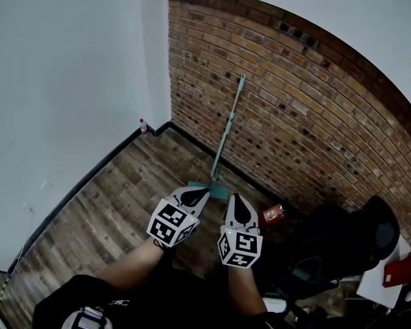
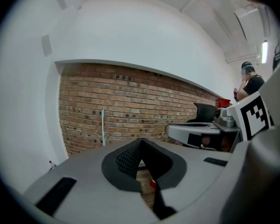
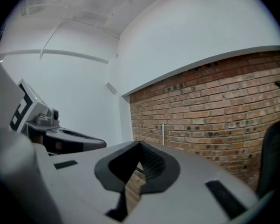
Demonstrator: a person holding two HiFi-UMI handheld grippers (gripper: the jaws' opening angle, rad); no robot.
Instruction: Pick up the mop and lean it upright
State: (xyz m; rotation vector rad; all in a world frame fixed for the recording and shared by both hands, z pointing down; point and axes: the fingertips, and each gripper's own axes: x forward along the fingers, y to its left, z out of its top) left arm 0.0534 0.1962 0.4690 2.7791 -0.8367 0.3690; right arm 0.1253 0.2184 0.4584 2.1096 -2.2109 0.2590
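A teal-handled mop (image 1: 227, 134) leans upright against the brick wall (image 1: 308, 108), its flat head (image 1: 209, 190) on the wood floor. Both grippers hang in front of my body, short of the mop head. My left gripper (image 1: 196, 196) is shut and holds nothing; its tips sit just before the mop head. My right gripper (image 1: 237, 204) is shut and empty, beside it. In the left gripper view the mop handle (image 2: 103, 127) stands far off beyond the shut left gripper (image 2: 140, 147). In the right gripper view the mop handle (image 3: 163, 133) shows above the shut right gripper (image 3: 140, 149).
A small bottle (image 1: 143, 126) stands in the corner where the white wall (image 1: 68, 94) meets the brick. A red object (image 1: 274, 214) lies on the floor by a black office chair (image 1: 359, 235). A person (image 2: 250, 82) stands far right.
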